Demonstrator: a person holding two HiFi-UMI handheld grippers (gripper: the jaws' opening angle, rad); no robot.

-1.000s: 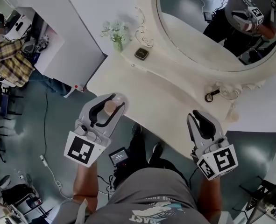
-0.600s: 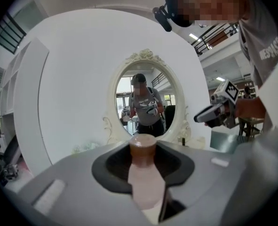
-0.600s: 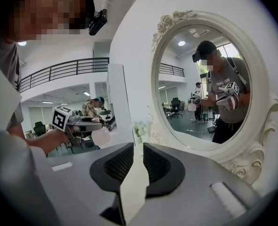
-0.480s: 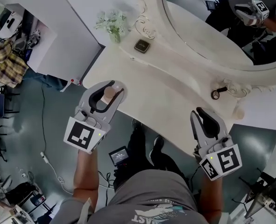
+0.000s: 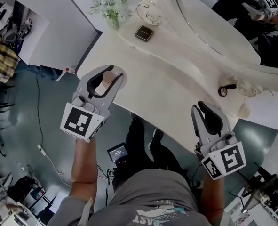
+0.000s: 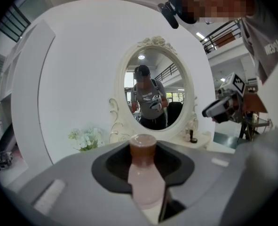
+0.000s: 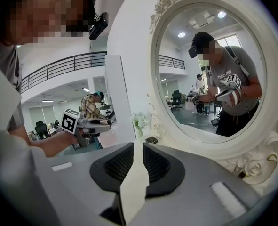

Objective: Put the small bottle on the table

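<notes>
My left gripper (image 5: 111, 73) is shut on a small bottle (image 5: 108, 77), which has a pale pink body and a brown cap. In the left gripper view the bottle (image 6: 144, 175) stands upright between the dark pads. It hangs over the near left edge of the cream dressing table (image 5: 167, 86). My right gripper (image 5: 201, 107) hovers at the table's near right edge. Its jaws are shut with nothing between them, and in the right gripper view (image 7: 138, 161) only a thin slit shows.
A large oval mirror (image 5: 223, 22) in an ornate white frame stands at the back of the table. White flowers (image 5: 109, 6) in a vase and a small dark box (image 5: 144, 33) sit at the far left. A small dark object (image 5: 223, 89) lies by the frame at the right. A white wall panel (image 5: 59, 27) stands left of the table.
The left gripper has carried the bottle forward, from beside the table's near left edge to over it. The head view has shifted. The right gripper has hardly moved.
</notes>
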